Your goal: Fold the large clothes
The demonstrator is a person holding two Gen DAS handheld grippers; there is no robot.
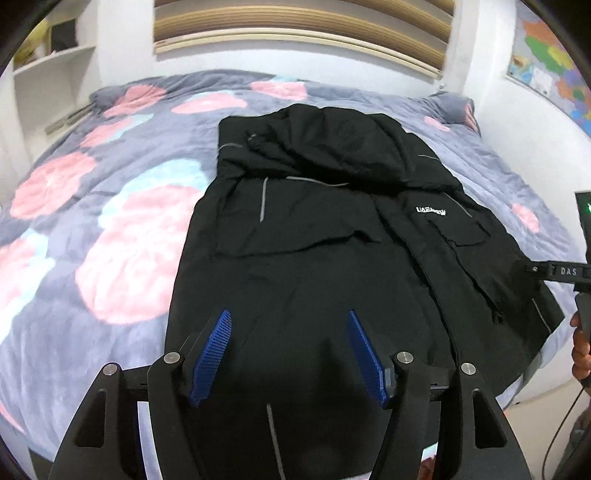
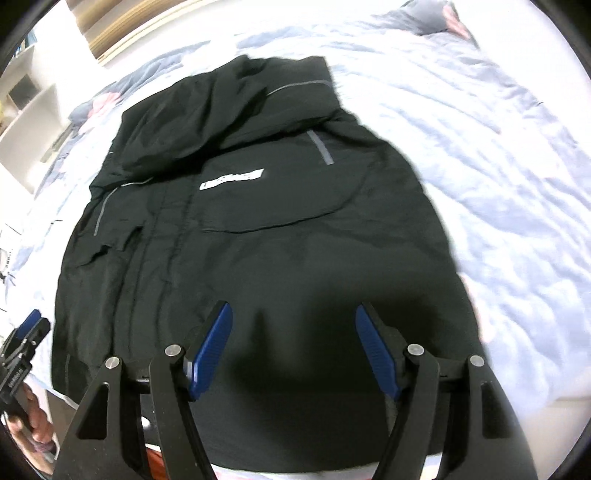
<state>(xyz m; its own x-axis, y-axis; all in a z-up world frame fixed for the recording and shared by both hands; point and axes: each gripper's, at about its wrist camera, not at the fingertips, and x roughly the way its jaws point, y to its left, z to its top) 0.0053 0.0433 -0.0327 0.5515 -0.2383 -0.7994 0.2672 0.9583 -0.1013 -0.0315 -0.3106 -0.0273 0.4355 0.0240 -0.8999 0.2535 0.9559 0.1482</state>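
Observation:
A large black jacket (image 1: 314, 236) with grey piping and a white chest logo lies front up on the bed, hood at the far end, both sleeves folded in over the body. It also fills the right wrist view (image 2: 258, 240). My left gripper (image 1: 290, 321) is open and empty, just above the jacket's near hem on its left side. My right gripper (image 2: 293, 317) is open and empty above the hem on the right side. The right gripper's body shows at the left wrist view's right edge (image 1: 561, 271). The left gripper's fingertips (image 2: 31, 319) show at the right wrist view's left edge.
The bed has a grey cover (image 1: 92, 206) with pink and pale blue blotches. White shelves (image 1: 48, 70) stand at the far left, a wooden headboard (image 1: 295, 33) behind, a map (image 1: 554, 66) on the right wall. The bed's near edge lies below the grippers.

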